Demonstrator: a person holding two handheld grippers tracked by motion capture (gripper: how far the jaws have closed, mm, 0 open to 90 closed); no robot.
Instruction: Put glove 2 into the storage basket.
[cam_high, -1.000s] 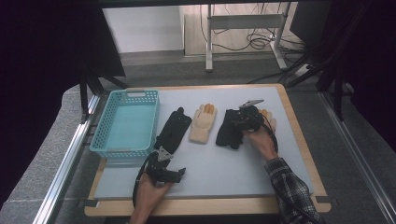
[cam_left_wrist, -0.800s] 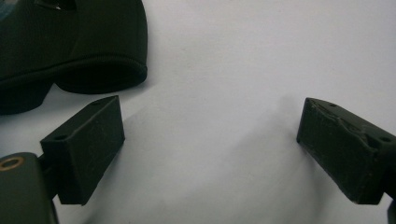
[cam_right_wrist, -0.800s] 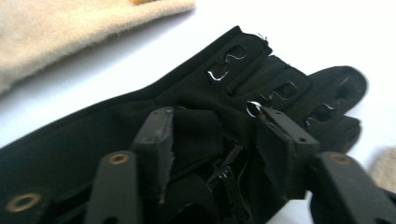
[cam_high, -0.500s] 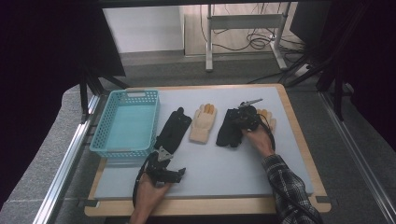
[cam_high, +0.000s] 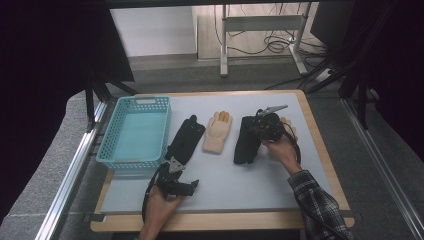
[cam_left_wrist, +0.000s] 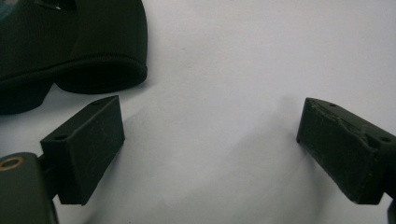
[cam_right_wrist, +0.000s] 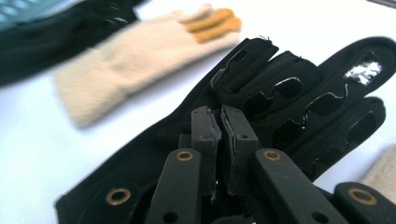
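Right tool (cam_right_wrist: 219, 122) just closed, pinching black glove (cam_right_wrist: 299, 93)
Beige glove (cam_high: 217, 131) just left of it; left tool (cam_left_wrist: 210, 149) spread over bare worktop (cam_left_wrist: 243, 60); looks ready for lifting toward basket (cam_high: 134, 134).

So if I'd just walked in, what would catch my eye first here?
Probably the gloves laid out in a row on the pale table, next to a turquoise basket at its left. The right gripper has just closed its jaws on the black glove right of the cream glove. Nearer the person, the left gripper sits with jaws wide apart beside another black glove.
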